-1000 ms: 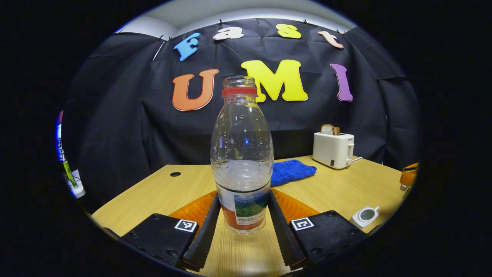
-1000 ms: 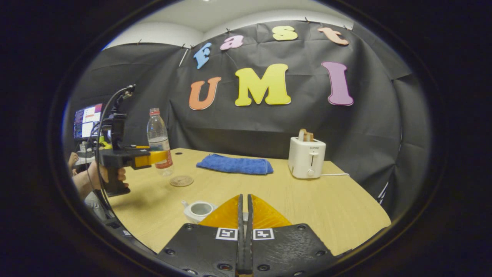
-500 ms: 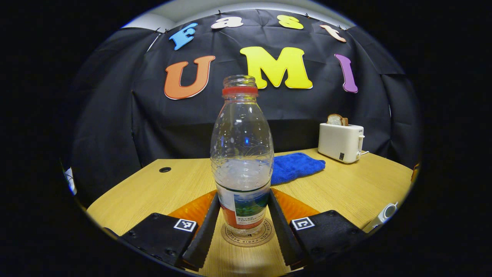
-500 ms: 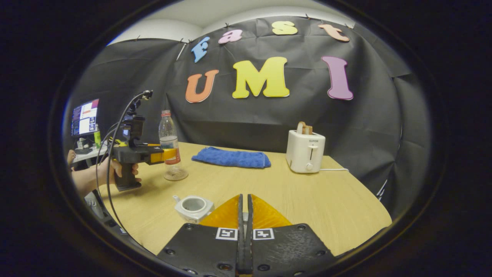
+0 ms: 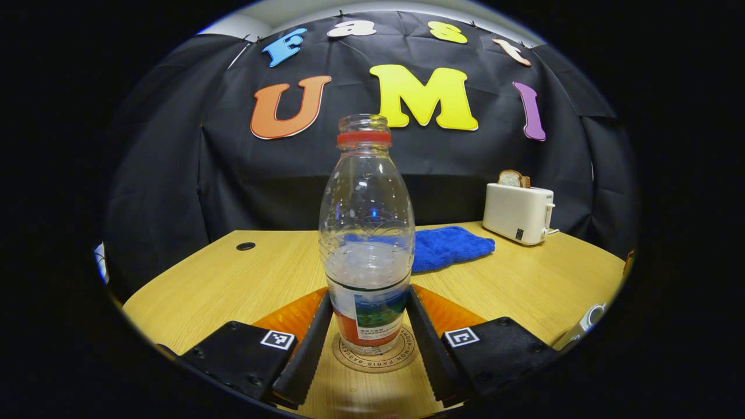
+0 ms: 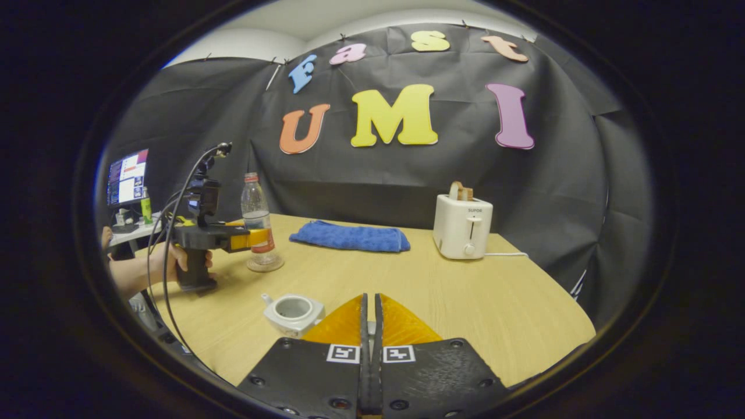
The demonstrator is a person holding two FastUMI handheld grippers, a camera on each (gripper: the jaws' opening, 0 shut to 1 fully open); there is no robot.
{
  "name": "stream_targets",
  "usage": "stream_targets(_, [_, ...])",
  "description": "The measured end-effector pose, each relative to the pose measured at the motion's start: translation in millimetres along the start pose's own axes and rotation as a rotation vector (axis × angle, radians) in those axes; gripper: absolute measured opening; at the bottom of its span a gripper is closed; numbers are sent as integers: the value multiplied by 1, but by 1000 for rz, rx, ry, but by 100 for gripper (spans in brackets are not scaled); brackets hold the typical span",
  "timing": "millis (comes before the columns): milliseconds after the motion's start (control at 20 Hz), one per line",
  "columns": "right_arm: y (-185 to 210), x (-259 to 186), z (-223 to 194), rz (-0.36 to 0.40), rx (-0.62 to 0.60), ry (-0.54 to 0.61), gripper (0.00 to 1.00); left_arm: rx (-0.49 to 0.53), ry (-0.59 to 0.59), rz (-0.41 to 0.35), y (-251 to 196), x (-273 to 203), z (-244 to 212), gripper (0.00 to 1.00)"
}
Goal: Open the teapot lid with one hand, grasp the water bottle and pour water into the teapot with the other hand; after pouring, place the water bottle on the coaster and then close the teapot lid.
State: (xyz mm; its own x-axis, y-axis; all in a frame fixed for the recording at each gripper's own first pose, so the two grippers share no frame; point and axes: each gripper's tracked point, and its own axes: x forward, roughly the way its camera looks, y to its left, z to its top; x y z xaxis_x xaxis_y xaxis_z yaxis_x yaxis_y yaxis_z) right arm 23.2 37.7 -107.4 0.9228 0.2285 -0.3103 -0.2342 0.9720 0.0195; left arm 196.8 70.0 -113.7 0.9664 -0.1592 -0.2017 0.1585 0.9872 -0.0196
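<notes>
While left jaws clamp bottle, right's meet.

The left gripper has black plates, each studded with screws and carrying a square black-and-white marker, with translucent orange wedges behind ridged fingers. The right gripper is built the same way. In the right gripper view, the left gripper shows a black pistol handle, a small camera mounted on top and looping black cables.
</notes>
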Motion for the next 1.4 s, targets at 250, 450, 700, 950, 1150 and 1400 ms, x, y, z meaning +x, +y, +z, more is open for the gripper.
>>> stream_targets(250, [-1,-1,-1,0,3,3,0,-2,13,4,-1,-3,-2,82])
stream_targets(450, [2,-1,-3,7,2,6,0,-20,5,16,0,-4,7,100])
stream_targets(700, [5,-5,8,10,1,-17,0,-119,36,35,0,-37,0,100])
stream_targets(950, [23,4,24,47,-26,-65,0,-48,-45,104,9,-100,20,100])
stream_targets(1150, [53,19,36,133,-21,-103,0,9,-103,139,7,-147,31,99])
stream_targets(1400, [89,39,30,221,-57,-118,0,48,-153,205,11,-187,21,99])
